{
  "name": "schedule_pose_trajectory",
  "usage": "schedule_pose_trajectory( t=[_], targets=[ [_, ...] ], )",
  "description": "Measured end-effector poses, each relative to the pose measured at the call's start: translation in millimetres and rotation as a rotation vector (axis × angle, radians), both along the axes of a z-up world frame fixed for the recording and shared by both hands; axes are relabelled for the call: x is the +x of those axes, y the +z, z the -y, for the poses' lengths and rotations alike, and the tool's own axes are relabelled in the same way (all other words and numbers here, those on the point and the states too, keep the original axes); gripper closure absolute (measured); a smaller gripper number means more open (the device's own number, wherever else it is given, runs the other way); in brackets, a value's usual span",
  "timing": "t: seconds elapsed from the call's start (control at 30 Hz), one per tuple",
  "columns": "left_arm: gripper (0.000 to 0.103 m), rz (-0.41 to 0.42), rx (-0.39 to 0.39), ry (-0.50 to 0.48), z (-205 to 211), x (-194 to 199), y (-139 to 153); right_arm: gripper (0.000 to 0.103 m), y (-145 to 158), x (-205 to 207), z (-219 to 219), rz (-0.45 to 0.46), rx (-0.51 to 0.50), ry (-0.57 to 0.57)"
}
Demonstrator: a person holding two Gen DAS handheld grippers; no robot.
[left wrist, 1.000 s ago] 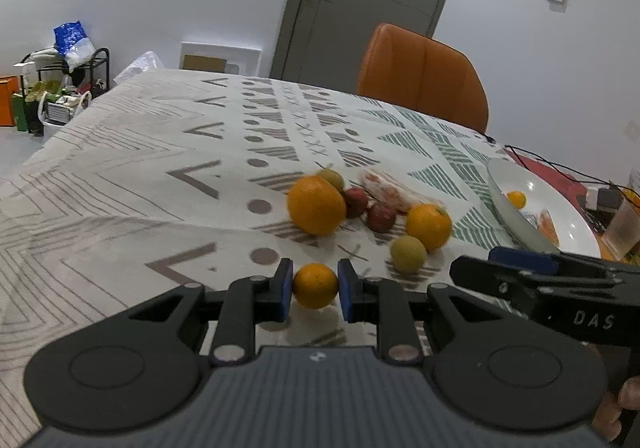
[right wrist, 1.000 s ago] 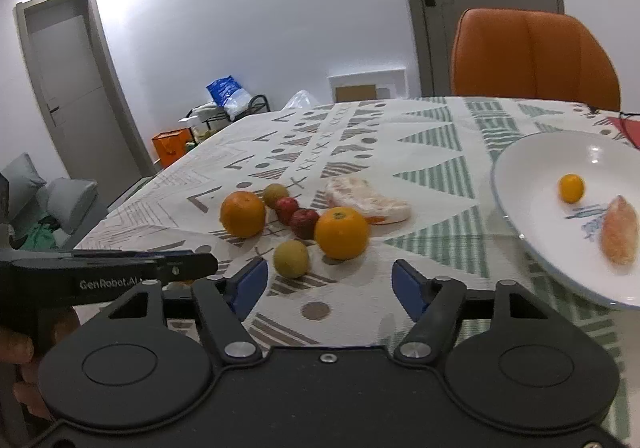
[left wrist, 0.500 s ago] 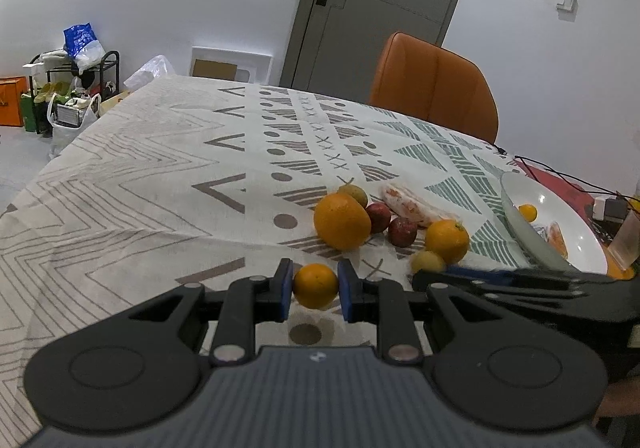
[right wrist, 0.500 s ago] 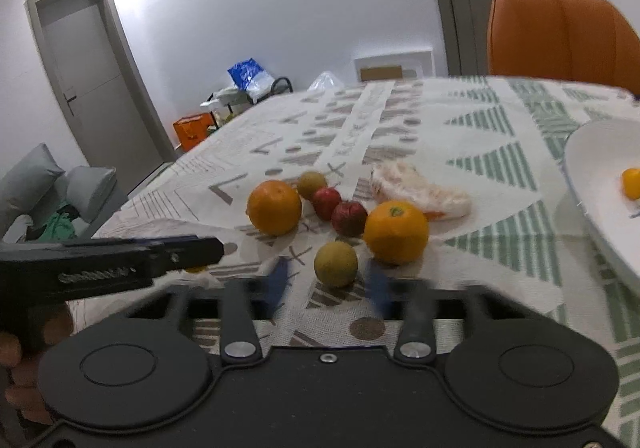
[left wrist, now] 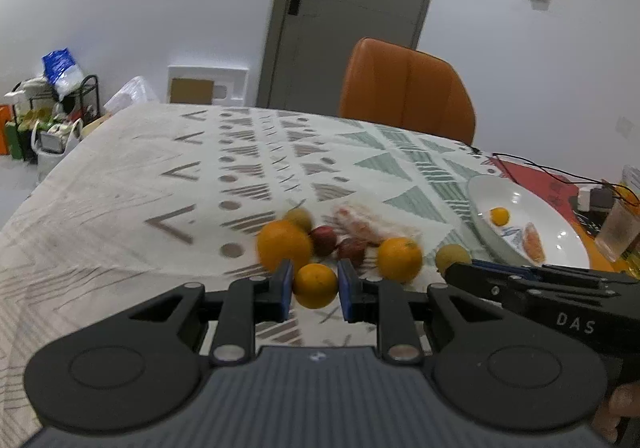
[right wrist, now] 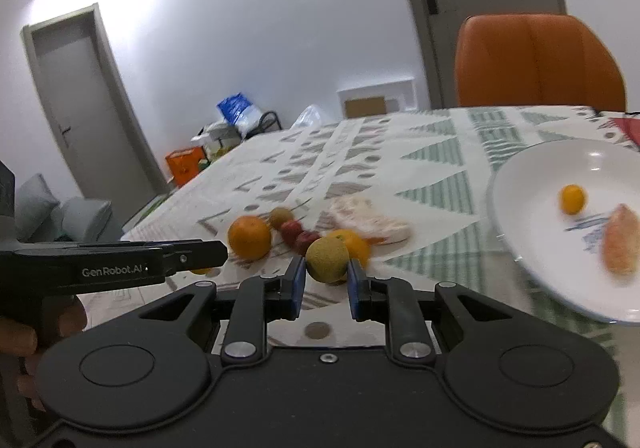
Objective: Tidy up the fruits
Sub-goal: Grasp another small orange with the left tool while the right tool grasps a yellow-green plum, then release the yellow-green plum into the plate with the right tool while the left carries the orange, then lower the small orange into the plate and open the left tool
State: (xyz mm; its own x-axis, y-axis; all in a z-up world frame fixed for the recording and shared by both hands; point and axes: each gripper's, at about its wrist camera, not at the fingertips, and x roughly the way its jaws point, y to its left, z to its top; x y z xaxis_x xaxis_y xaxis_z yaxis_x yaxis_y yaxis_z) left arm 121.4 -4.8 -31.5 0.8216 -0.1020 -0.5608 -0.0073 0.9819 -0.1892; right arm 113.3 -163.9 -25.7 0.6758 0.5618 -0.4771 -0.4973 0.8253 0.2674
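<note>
A patterned tablecloth (left wrist: 120, 184) covers the table before an orange chair (left wrist: 408, 88) and grey door (left wrist: 352, 0); the left gripper (left wrist: 314, 290) clamps a small orange (left wrist: 315, 285); the right gripper (right wrist: 326, 282) clasps a greenish fruit (right wrist: 327, 260) near the white plate (right wrist: 528, 232).

Left gripper (left wrist: 315, 290) sits at centre frame, pads clamped on a small orange (left wrist: 315, 285). Right gripper (right wrist: 326, 282), centre frame, pinches a yellow-green fruit (right wrist: 327, 259).
</note>
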Motion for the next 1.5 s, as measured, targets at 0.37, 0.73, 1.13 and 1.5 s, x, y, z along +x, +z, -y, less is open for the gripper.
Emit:
schedule_pose_trajectory(
  t=[0.37,0.73,1.13,1.5],
  targets=[
    [0.081,0.009,0.021,-0.075,44.1,15.1,3.6,0.083,6.4,-5.8,54.2,0.027,0.031,-0.106],
    [0.081,0.004,0.063,-0.151,88.1,29.6,1.9,0.082,0.6,-6.3,111.9,0.035,0.067,-0.235],
    [0.081,0.011,0.115,-0.224,140.7,49.0,5.8,0.082,-7.6,-1.1,161.6,0.044,0.077,-0.343],
    [0.081,0.007,0.144,-0.264,174.8,68.8,5.8,0.073,-12.0,0.5,184.8,0.041,0.113,-0.381]
  ],
)
